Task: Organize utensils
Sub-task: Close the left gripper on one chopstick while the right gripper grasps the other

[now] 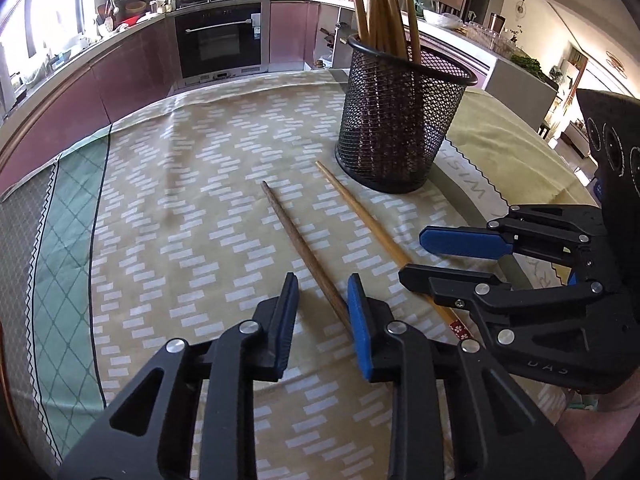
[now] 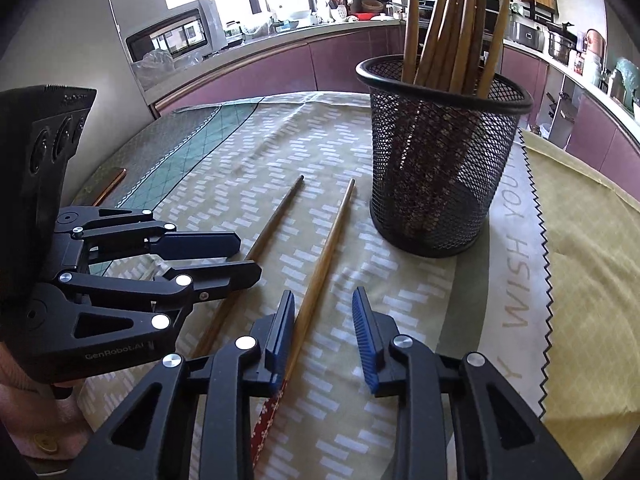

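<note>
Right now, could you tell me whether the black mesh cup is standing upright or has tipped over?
Upright. The mesh cup sits flat on its base on the tablecloth, rim on top, with chopsticks standing inside it.

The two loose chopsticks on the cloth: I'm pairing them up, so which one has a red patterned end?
The lighter chopstick, lying nearer the mesh holder, between the right gripper's jaws. The darker chopstick is plain brown.

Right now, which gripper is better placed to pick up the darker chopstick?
Probably the left gripper: the darker chopstick lies between its fingers. The right gripper straddles the lighter chopstick instead.
</note>
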`<state>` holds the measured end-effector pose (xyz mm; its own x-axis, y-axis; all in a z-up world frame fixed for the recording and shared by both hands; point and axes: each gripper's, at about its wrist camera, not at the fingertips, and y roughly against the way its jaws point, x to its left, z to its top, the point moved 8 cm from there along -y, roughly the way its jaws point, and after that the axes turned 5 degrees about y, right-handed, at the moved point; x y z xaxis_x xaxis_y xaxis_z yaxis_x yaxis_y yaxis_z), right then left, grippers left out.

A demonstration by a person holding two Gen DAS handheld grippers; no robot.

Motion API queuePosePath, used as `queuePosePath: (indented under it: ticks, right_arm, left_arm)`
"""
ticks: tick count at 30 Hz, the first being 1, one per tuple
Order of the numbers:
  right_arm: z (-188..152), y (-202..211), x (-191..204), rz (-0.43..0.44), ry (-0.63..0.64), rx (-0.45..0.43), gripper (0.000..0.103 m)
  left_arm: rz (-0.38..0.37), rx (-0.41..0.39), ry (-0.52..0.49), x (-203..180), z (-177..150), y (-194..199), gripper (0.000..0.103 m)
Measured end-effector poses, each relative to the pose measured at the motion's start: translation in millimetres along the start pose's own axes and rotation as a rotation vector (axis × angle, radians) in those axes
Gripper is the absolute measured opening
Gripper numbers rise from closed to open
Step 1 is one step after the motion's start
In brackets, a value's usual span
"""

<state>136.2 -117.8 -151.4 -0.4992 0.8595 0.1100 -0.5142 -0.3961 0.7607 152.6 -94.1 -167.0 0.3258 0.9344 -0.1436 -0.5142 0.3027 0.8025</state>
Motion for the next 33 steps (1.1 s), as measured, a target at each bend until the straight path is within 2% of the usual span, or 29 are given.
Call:
queuePosePath:
  ticks: [3,5,11,15,21,28,30,33]
  right_arm:
    - [2,-2,1,0.009,-0.008,-0.001,0.02]
    - [2,-3,-1,0.027,-0.025,-0.002,0.012]
    - [1,0,-5,0.071,-0.073,-0.013,0.006]
    - [0,7,-8,0.106,-0.103,-0.038,0.006]
    - [2,13,3,0.157,-0.076,-0.047,0.006]
    - [4,-3,11,0.149,-0.053,-0.003,0.006]
    - [6,-6,10,0.122,-0.042,0.006,0.007]
    - [6,-7,12,0.114,-0.025,0.009,0.007]
  left_arm:
    - [-0.004,0.001,0.014,1,1,0,0.016]
    - [-0.001,-0.001,0.024,1,1,1,0.015]
    - [-0.008,-0.012,0.061,4,-2,5,0.01]
    - [-0.007,-0.016,0.065,4,-5,8,0.008]
    - [-0.018,-0.019,0.049,2,-8,12,0.008]
    - [-0.014,-0.004,0.02,-1,-11,9,0.008]
    - [-0.015,0.006,0.011,-2,-11,7,0.012]
    - [-0.015,0.006,0.005,-2,-10,4,0.013]
